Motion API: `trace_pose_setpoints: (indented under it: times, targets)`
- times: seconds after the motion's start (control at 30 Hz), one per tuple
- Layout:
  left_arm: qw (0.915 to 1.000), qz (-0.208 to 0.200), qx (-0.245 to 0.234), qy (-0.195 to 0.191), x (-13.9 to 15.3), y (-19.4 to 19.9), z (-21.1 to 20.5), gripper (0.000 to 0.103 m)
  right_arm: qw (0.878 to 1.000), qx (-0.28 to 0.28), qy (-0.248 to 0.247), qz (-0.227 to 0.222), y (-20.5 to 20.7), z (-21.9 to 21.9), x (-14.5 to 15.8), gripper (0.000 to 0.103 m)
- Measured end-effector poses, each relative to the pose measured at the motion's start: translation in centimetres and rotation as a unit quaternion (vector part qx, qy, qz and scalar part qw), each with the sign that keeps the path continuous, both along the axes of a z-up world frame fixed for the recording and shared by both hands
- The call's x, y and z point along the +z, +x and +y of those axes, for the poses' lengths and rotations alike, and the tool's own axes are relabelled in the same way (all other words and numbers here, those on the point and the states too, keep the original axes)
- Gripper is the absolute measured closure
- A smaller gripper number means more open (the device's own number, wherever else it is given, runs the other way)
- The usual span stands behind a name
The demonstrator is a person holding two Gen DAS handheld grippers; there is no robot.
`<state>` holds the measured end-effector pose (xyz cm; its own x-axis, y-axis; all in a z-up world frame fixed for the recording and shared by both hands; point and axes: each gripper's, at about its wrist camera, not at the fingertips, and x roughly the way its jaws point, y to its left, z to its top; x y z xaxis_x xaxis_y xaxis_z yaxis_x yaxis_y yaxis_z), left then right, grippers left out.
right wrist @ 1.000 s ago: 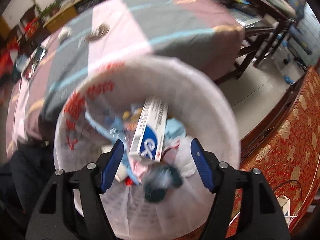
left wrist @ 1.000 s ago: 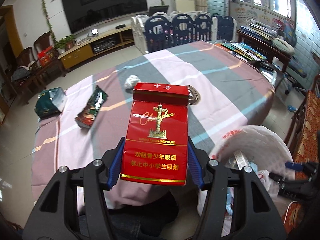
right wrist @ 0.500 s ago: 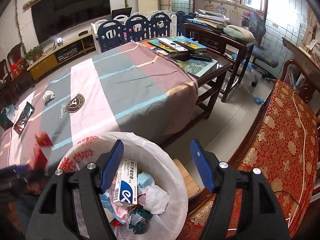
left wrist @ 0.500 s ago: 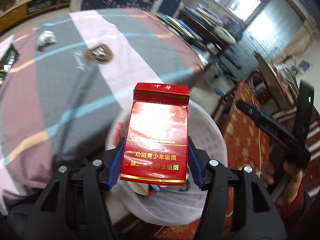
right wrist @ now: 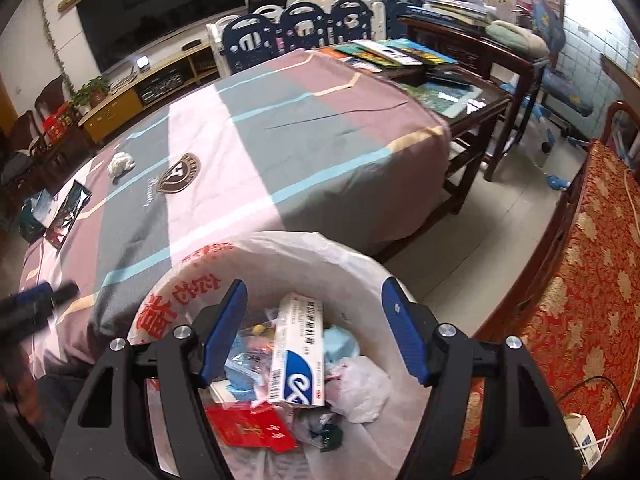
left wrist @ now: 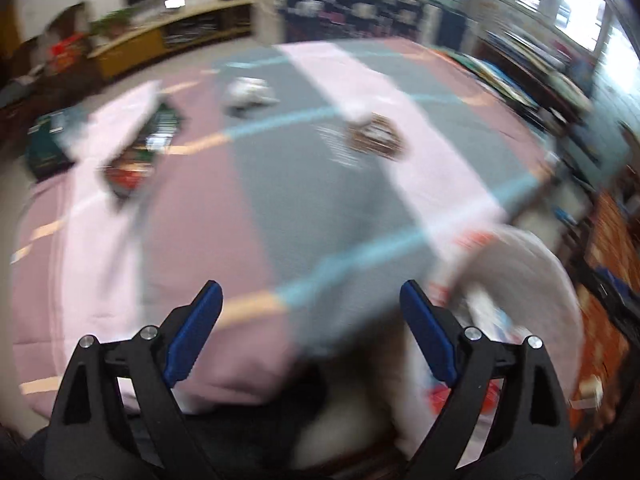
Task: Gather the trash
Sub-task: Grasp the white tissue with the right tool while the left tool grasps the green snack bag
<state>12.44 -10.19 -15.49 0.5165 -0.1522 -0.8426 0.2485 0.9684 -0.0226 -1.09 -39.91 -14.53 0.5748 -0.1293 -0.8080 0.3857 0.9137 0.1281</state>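
Observation:
My left gripper (left wrist: 310, 312) is open and empty over the near edge of the striped table (left wrist: 300, 184); this view is blurred. My right gripper (right wrist: 314, 312) is open and empty above the white-bagged trash bin (right wrist: 288, 256). The red cigarette pack (right wrist: 250, 430) lies in the bin beside a white and blue carton (right wrist: 296, 356). On the table remain a crumpled white paper (right wrist: 120, 164), a dark snack wrapper (right wrist: 68, 212) and a green packet (right wrist: 34, 212). The paper (left wrist: 248, 94) and wrapper (left wrist: 140, 152) also show in the left wrist view. The bin (left wrist: 532, 280) sits at the right there.
A wooden side table (right wrist: 460, 80) with books stands right of the striped table. A red patterned sofa (right wrist: 580, 280) runs along the right. A TV cabinet (right wrist: 152, 80) and blue-white playpen fence (right wrist: 296, 32) stand at the back.
My left gripper has opened and let go of the red cigarette pack, which now lies in the bin. The left gripper has swung back toward the table. The right gripper has stayed over the bin.

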Motion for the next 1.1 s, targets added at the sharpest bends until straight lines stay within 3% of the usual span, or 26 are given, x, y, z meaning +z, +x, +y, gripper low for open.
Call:
trace_pose_setpoints:
  times: [0.07,0.17,0.23,0.37,0.43,0.47,0.5,0.53,0.67,0.8,0.93,1.1]
  targets:
    - [0.9968,-0.012,0.076,0.019,0.8,3.6,4.1,0.013,1.0,0.016,0.005,0.0,1.0,0.9,-0.5,0.034]
    - [0.9889,-0.03,0.146,0.007,1.9,8.4,9.3,0.013,0.999,0.032,0.014,0.002,2.6,2.1,-0.9,0.034]
    - [0.9887,-0.023,0.147,0.017,1.4,12.1,11.5,0.013,0.999,0.044,0.027,-0.003,4.0,3.0,-0.9,0.034]
    - [0.9871,-0.004,0.137,0.083,-0.9,16.8,13.2,0.014,0.996,0.078,0.032,0.003,7.5,5.4,-0.7,0.034]
    - [0.9908,0.011,0.113,0.073,-2.6,18.0,13.1,0.035,0.994,0.103,0.026,0.016,9.9,7.4,-1.0,0.034]
    - [0.9922,0.016,0.105,0.066,-3.1,17.9,13.1,0.044,0.993,0.115,0.028,0.017,11.0,8.2,-1.1,0.034]
    - [0.9935,0.023,0.097,0.057,-3.7,18.0,13.1,0.065,0.991,0.127,0.032,0.015,12.2,9.1,-1.1,0.034]
    - [0.9943,0.03,0.093,0.044,-4.2,18.1,13.2,0.078,0.99,0.139,0.034,0.013,13.5,10.0,-1.0,0.034]
    - [0.9922,0.004,0.125,-0.004,-3.8,16.8,14.4,0.081,0.983,0.179,0.014,-0.024,20.1,14.2,0.0,0.034]
    - [0.9862,-0.042,0.158,-0.023,-1.5,15.0,15.2,0.082,0.977,0.21,-0.004,-0.041,27.9,18.4,-0.1,0.025]
    - [0.9825,-0.073,0.171,-0.012,0.2,13.8,15.2,0.082,0.972,0.228,-0.056,-0.02,35.5,22.8,-1.9,0.023]
    - [0.9793,-0.096,0.178,-0.008,2.1,12.9,15.7,0.082,0.971,0.217,-0.094,0.033,40.5,24.5,-5.5,0.021]
